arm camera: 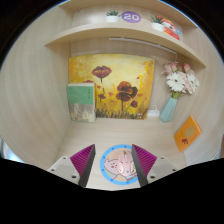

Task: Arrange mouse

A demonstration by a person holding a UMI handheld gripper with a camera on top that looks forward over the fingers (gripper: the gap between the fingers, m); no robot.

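Note:
A round mouse mat (100,150) with a blue rim and a pink pig picture lies on the pale desk just ahead of my fingers and partly between them. A pale pink rounded shape (122,166) on its right half may be the mouse; I cannot tell it from the picture. My gripper (110,168) is open, with its magenta pads (78,162) wide apart on either side of the mat, touching nothing.
A flower poster (110,85) stands on the back wall of the desk alcove. A green book (81,102) leans at the left. A vase of flowers (172,100) and an orange card (187,132) stand at the right. A shelf (110,33) with small items runs above.

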